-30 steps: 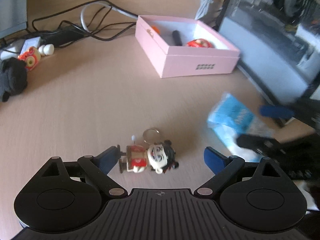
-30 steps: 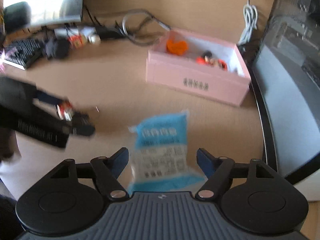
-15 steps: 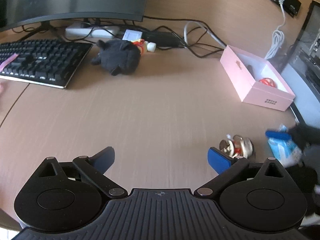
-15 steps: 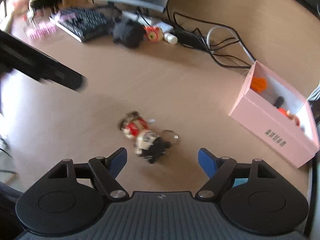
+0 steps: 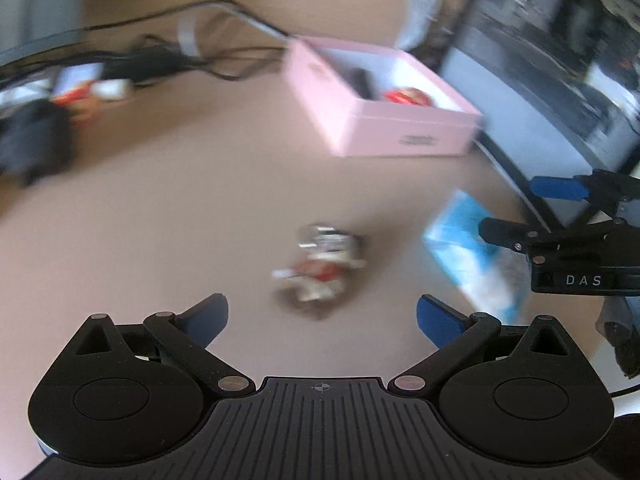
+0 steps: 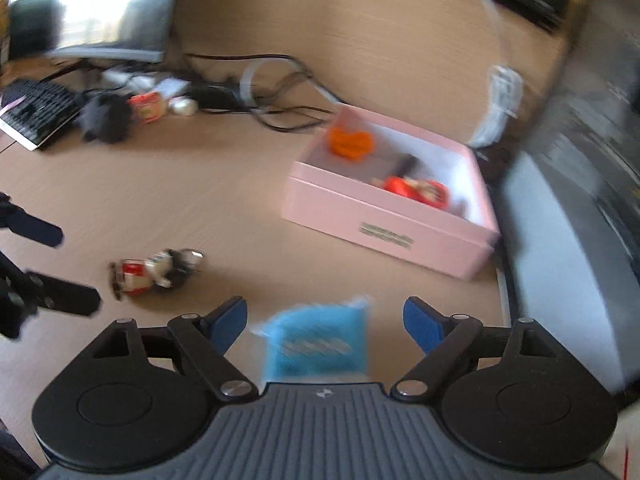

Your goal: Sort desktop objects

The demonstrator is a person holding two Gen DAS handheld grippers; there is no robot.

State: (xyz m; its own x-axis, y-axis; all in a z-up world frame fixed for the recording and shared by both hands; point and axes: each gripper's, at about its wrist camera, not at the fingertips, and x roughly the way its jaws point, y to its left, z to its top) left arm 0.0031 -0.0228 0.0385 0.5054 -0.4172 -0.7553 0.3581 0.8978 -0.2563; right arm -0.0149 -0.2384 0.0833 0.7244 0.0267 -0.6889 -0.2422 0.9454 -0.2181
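A small figurine keychain (image 5: 320,268) lies on the desk just beyond my left gripper (image 5: 322,316), whose jaws stand wide open around nothing. A blue tissue pack (image 6: 320,340) lies between the fingers of my right gripper (image 6: 324,320); its jaws are opening and the pads are clear of the pack. The left wrist view shows the pack (image 5: 460,248) under the right gripper (image 5: 536,208). In the right wrist view, the figurine (image 6: 156,272) lies beside the left gripper (image 6: 52,264). The pink box (image 6: 380,220) behind holds an orange item (image 6: 350,142) and a red toy (image 6: 416,188).
A keyboard (image 6: 36,112), a black plush (image 6: 106,118), a small red toy (image 6: 148,108) and tangled cables (image 6: 280,116) lie at the back left. A computer case (image 6: 560,240) stands close along the right, next to the pink box.
Both views swung left toward the keyboard half a second ago and have come back to the figurine and the pack. Both grippers' jaws are wider than a second ago.
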